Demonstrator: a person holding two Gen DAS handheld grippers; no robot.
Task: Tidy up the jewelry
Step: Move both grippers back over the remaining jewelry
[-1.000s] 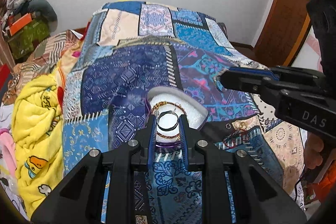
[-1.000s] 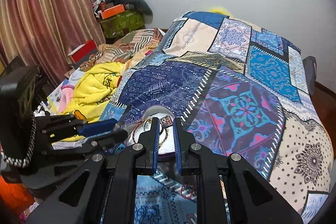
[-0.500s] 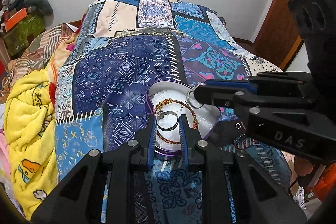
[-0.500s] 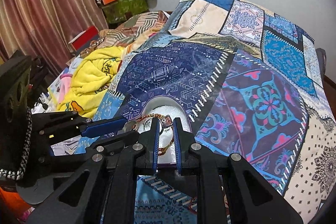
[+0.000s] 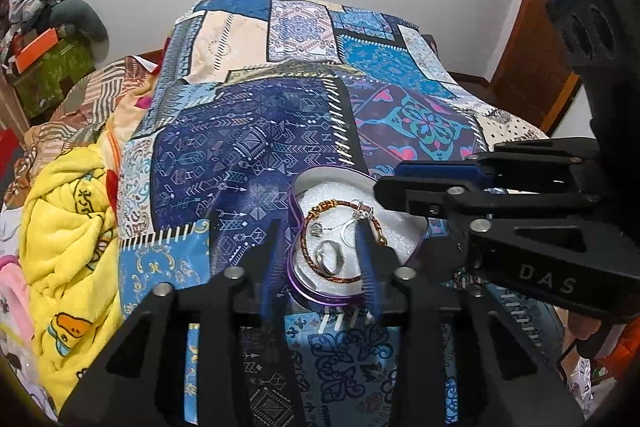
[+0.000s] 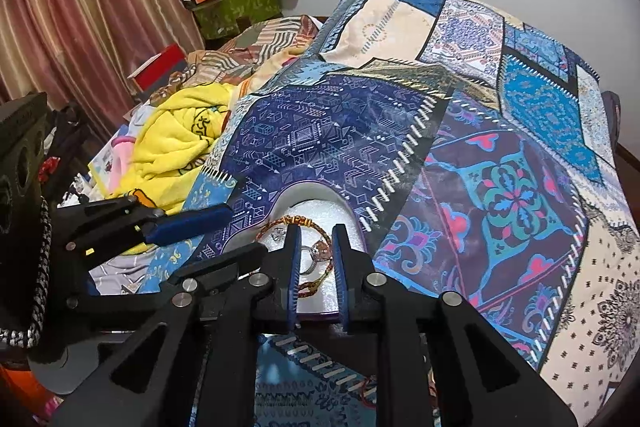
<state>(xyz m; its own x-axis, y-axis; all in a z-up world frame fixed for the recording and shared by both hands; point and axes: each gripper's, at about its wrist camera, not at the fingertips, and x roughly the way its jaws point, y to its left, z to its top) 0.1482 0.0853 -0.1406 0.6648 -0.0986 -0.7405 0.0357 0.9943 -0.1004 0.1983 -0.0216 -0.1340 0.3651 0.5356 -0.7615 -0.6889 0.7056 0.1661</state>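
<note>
A heart-shaped tin (image 5: pixel 297 281) with a purple rim and white foam lining is seen on the bed, just ahead of both grippers. Inside it lie a braided red-gold bracelet (image 5: pixel 310 255), a plain silver band (image 5: pixel 330 257) and a stone-set ring (image 5: pixel 362 213).

Change noted: half a second earlier the left gripper (image 5: pixel 318 259) was nearly closed around the band held over the tin; now its blue pads are spread wide, blurred with motion, and the band is seen flat on the foam between them. The band is judged delivered, with one more piece sorted.

The right gripper (image 6: pixel 315 261) is parted narrowly. The stone-set ring (image 6: pixel 318 251) is seen between its pads, low on the foam. Whether it is pinched or already freed cannot be told; it seems loose. In the left view, the ring sits just below that gripper's tip.

Materials: the tin is thin metal with a smooth wall; the foam is soft and pebbled; the bracelet is corded and limp; the rings are hard and glossy. The patchwork quilt (image 5: pixel 248 147) beneath is printed cloth, soft and uneven. A red strand (image 6: pixel 366 393) is glimpsed on the quilt beneath the right jaws, possibly still to be sorted.
</note>
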